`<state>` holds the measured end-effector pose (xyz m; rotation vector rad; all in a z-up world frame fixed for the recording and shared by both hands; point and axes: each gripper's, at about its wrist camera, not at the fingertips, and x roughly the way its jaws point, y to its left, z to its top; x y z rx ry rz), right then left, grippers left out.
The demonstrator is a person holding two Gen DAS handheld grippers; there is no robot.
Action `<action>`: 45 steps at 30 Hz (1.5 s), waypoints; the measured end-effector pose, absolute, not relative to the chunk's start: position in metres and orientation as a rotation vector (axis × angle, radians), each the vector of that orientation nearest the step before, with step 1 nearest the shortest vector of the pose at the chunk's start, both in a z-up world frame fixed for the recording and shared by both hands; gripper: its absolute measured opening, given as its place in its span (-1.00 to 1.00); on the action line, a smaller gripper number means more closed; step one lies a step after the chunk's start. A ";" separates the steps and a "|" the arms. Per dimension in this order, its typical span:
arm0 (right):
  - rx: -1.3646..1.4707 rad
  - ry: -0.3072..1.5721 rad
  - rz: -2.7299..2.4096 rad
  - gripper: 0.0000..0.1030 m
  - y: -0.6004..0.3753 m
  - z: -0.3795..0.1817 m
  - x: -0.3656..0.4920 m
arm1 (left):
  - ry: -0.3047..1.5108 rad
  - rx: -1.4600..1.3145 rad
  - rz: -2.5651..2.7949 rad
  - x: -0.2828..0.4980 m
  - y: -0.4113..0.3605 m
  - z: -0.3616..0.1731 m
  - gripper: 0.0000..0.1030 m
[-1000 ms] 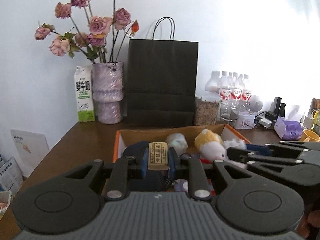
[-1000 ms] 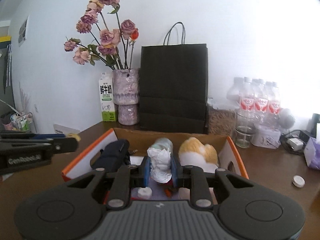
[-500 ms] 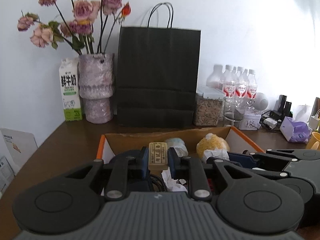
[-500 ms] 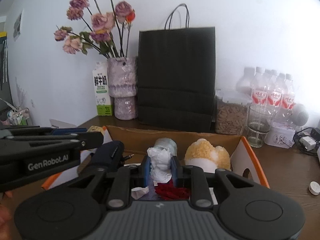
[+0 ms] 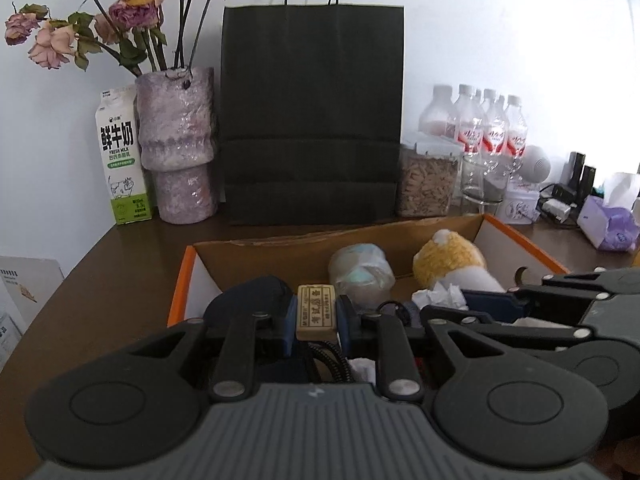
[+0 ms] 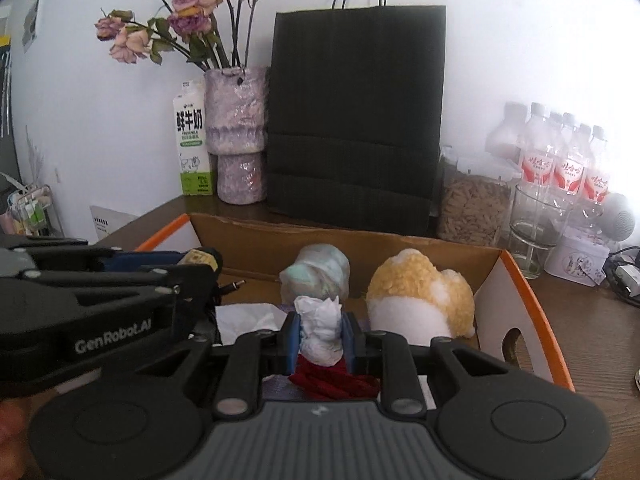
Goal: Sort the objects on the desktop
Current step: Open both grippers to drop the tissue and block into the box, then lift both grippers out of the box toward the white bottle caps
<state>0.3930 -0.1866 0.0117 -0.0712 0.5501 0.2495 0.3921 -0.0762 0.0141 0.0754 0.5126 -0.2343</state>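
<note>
- Over the cardboard box point(image 5: 516, 236), my left gripper point(image 5: 316, 312) clamps a small tan eraser point(image 5: 316, 311); my right gripper point(image 6: 322, 332) pinches a crumpled tissue point(image 6: 321, 330).
- Both claws crowd each other side by side; I judge they could knock together on release.
- Tissue is light and may cling to a pad.
- Eraser could bounce off the plush toy point(image 6: 420, 300) or the black cable point(image 5: 332, 360).

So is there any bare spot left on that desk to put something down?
Yes: the brown desk is bare left of the cardboard box, in front of the milk carton. The box and the far right corner, with bottles and tissue pack, are crowded.
</note>
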 end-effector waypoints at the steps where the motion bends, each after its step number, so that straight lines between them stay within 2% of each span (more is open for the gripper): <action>1: -0.073 0.551 0.250 -0.60 -0.186 0.011 0.394 | 0.516 0.077 -0.236 0.393 -0.076 0.013 -0.58; 4: -0.074 0.552 0.254 -0.57 -0.186 0.011 0.393 | 0.517 0.093 -0.237 0.393 -0.078 0.011 -0.56; 6: -0.070 0.546 0.256 -0.49 -0.186 0.012 0.391 | 0.506 0.098 -0.233 0.390 -0.077 0.013 -0.46; 8: -0.074 0.535 0.251 -0.42 -0.186 0.013 0.388 | 0.488 0.104 -0.205 0.388 -0.077 0.015 -0.19; 10: -0.064 0.523 0.243 -0.38 -0.188 0.016 0.386 | 0.465 0.100 -0.179 0.385 -0.074 0.019 -0.05; 12: -0.050 0.512 0.236 -0.21 -0.191 0.020 0.384 | 0.452 0.093 -0.156 0.384 -0.071 0.024 0.10; 16: -0.038 0.486 0.204 0.10 -0.197 0.028 0.381 | 0.430 0.100 -0.067 0.383 -0.064 0.034 0.73; 19: -0.025 0.472 0.170 0.58 -0.203 0.032 0.381 | 0.425 0.093 -0.013 0.385 -0.058 0.037 1.00; 21: -0.016 0.465 0.170 0.96 -0.206 0.035 0.381 | 0.429 0.079 -0.021 0.385 -0.054 0.038 1.00; 22: -0.014 0.462 0.171 1.00 -0.207 0.036 0.381 | 0.436 0.072 -0.025 0.385 -0.053 0.038 1.00; 36: -0.020 0.433 0.178 1.00 -0.204 0.052 0.367 | 0.412 0.060 -0.013 0.370 -0.048 0.050 1.00; 45: -0.042 0.402 0.186 1.00 -0.203 0.074 0.328 | 0.417 0.060 -0.003 0.333 -0.031 0.062 1.00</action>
